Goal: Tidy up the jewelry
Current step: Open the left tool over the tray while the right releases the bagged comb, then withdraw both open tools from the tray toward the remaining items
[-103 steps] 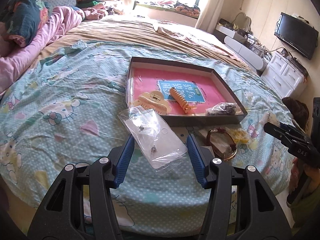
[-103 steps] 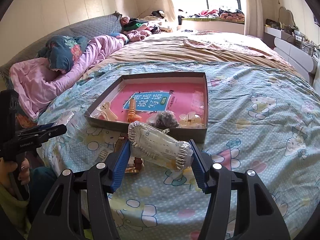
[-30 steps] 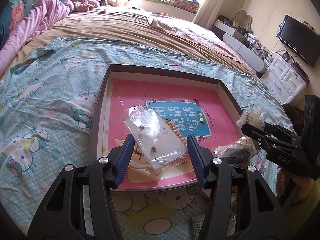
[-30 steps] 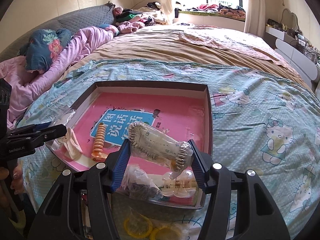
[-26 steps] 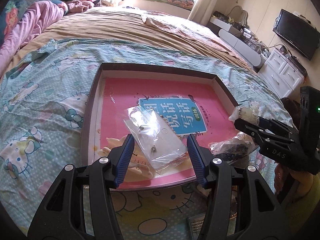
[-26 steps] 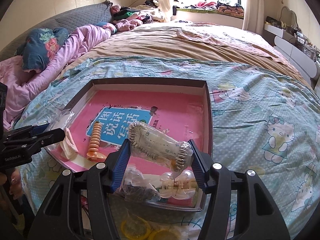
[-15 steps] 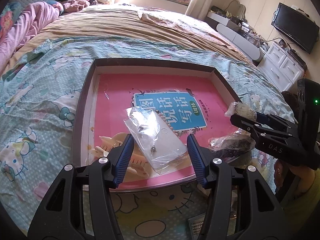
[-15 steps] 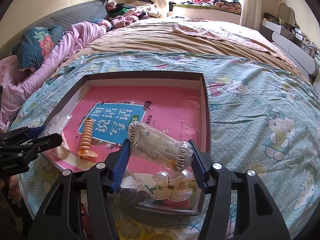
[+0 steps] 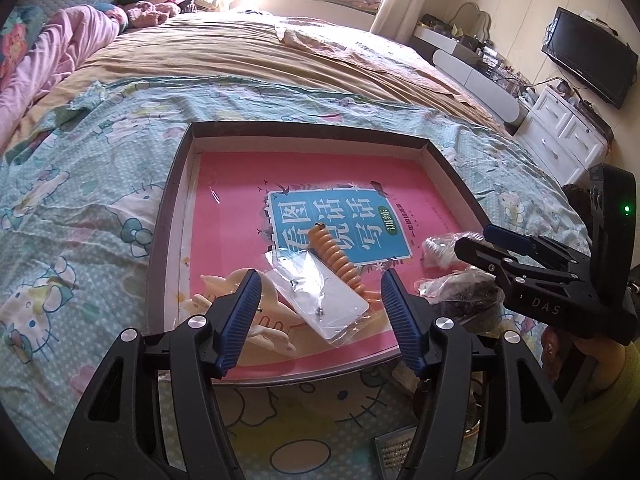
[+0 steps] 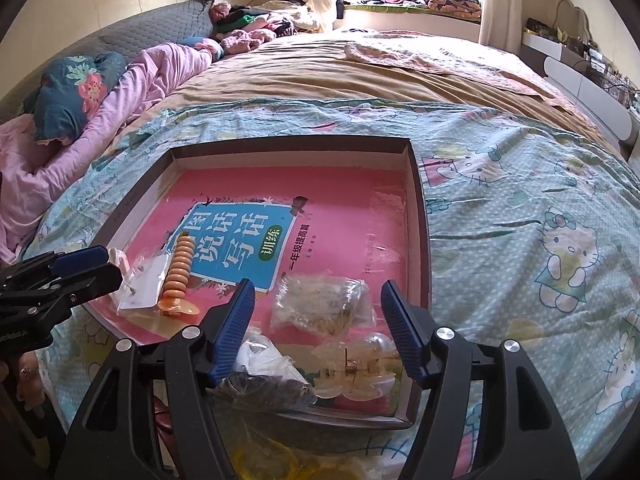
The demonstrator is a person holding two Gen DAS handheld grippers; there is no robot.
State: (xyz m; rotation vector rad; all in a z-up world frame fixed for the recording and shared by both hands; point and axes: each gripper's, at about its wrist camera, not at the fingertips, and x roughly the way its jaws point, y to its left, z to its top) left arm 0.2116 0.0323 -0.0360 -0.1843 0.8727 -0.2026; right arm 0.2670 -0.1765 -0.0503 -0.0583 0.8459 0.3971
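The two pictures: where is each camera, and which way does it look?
Left wrist view: sits on the left gripper, looking down over the tray on the bed; its open fingers frame an earring bag; the right gripper shows at right.
Right wrist view: sits on the right gripper, same downward look; open fingers, a bead bag between; the left gripper and a fingertip show at left.
Shared: tray, orange hair clip, pink book.

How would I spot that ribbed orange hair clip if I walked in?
Find the shallow dark box on the cartoon-cat bedspread, lined with a pink book. The orange hair clip lies across the book's blue title panel, beside a clear packet. It alone is orange and ridged like a caterpillar.
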